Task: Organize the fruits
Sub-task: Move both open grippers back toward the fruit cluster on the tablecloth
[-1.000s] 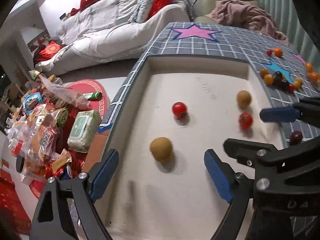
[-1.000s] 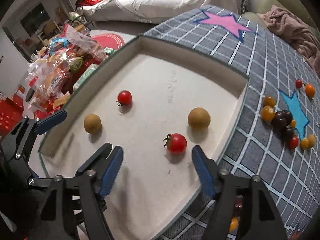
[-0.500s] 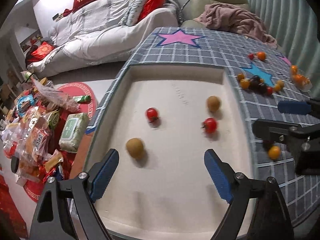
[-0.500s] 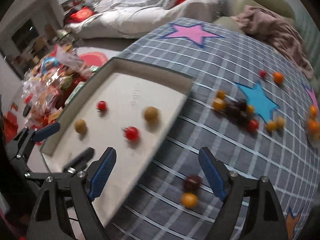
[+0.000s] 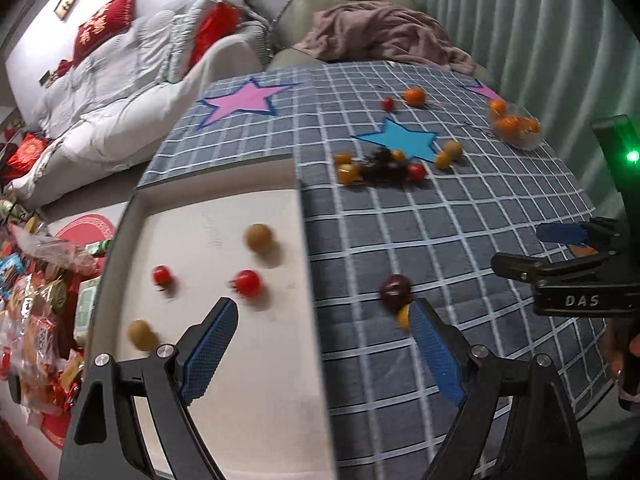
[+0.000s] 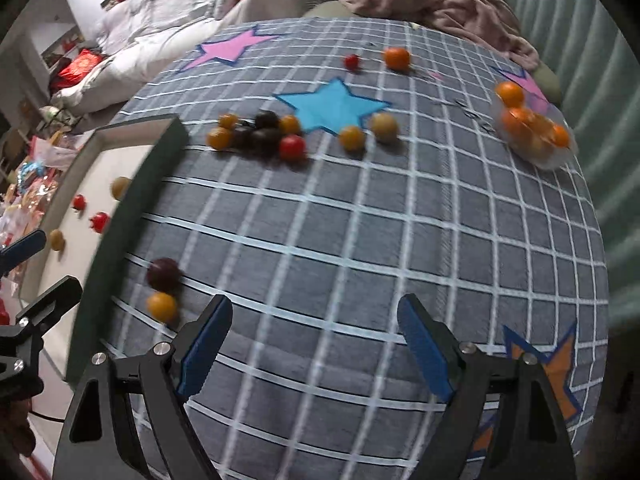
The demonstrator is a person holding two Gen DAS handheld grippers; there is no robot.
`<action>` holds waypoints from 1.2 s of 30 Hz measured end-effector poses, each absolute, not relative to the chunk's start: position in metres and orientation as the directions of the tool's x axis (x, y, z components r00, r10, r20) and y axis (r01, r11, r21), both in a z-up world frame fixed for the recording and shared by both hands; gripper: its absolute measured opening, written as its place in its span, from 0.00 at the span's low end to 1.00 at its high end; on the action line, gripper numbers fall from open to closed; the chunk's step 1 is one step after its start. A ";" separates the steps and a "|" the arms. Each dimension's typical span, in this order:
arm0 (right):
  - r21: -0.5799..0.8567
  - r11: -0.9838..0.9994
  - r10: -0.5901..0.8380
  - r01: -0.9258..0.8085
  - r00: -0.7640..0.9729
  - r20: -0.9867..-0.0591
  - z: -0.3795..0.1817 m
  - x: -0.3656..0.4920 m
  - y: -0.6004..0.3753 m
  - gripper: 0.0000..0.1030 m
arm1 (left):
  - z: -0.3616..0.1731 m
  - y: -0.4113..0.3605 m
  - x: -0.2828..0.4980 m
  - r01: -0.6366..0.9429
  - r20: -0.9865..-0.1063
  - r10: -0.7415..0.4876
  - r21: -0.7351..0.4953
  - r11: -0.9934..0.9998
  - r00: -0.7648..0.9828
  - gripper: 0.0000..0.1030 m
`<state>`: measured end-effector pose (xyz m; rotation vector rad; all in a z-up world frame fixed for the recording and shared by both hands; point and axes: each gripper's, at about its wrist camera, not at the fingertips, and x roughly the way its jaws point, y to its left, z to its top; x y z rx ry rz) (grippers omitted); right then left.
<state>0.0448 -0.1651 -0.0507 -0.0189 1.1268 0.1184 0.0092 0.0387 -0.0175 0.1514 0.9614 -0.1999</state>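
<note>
Here the left gripper [image 5: 322, 334] hangs spread and empty, its right finger [image 5: 434, 354] half hiding a yellow fruit [image 5: 403, 316]. The right gripper [image 6: 314, 340] gapes wide over bare cloth [image 6: 360, 240], holding nothing. Fruits in the tray [image 5: 224, 184] are blurred.

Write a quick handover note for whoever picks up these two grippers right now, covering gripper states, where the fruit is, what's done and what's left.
Left gripper: open, empty, above the tray's right wall.
Right gripper: open, empty, over bare cloth.
Tray: holds four fruits, two red tomatoes and two tan ones.
Left on the checked cloth: a dark fruit and yellow one beside the tray, a mixed cluster by the blue star, two strays beyond it, and oranges in a clear container.
</note>
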 end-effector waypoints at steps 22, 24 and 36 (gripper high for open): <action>0.146 0.988 0.118 0.042 0.389 -0.914 -0.067 0.079 -0.236 0.85 | -0.044 -0.032 0.056 0.227 -0.875 -0.073 0.042 0.973 0.479 0.86; 0.143 0.990 0.124 0.019 0.393 -0.911 -0.065 0.083 -0.233 0.85 | -0.045 -0.030 0.055 0.237 -0.874 -0.089 0.030 0.971 0.477 0.86; 0.103 0.992 0.125 -0.074 0.429 -0.895 -0.073 0.119 -0.208 0.85 | -0.045 -0.039 0.076 0.242 -0.860 -0.097 0.032 0.970 0.501 0.85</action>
